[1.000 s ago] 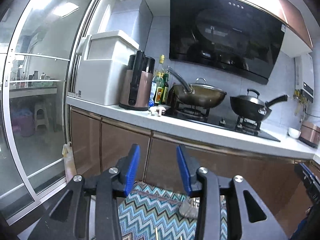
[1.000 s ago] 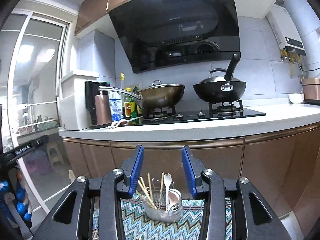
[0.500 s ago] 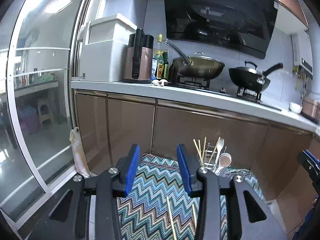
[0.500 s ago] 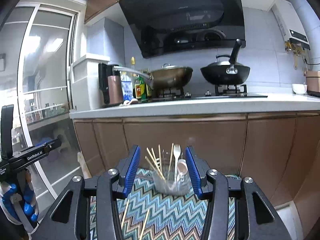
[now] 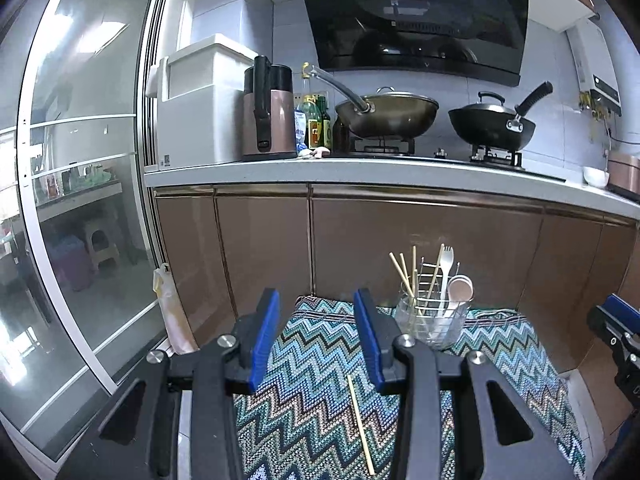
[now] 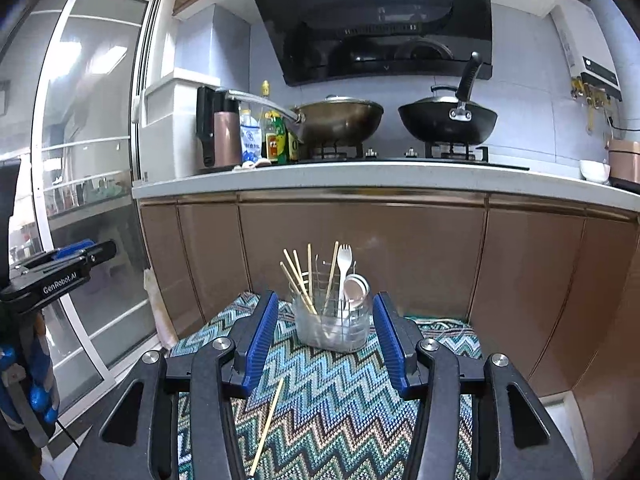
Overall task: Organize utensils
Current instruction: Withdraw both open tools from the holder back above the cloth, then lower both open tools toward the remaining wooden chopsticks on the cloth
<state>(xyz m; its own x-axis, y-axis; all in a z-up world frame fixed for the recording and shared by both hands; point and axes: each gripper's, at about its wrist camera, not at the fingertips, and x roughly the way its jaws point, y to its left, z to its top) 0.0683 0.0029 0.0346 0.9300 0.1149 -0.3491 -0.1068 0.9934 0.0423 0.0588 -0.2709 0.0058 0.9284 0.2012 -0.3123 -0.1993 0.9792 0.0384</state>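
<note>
My left tongs [image 5: 316, 336] stand apart with nothing between them; so do my right tongs [image 6: 326, 340], empty too. Nearest, a loose chopstick [image 5: 361, 424] lies flat on the zigzag cloth [image 5: 320, 400], toward 6 o'clock in both views. Farther, at about 1 o'clock from the left tongs, the glass holder [image 5: 430, 322] stands with chopsticks, a spork and a spoon. The stick is thin and flat: I judge it may roll or snag the weave, and reaching in could tip the holder.
</note>
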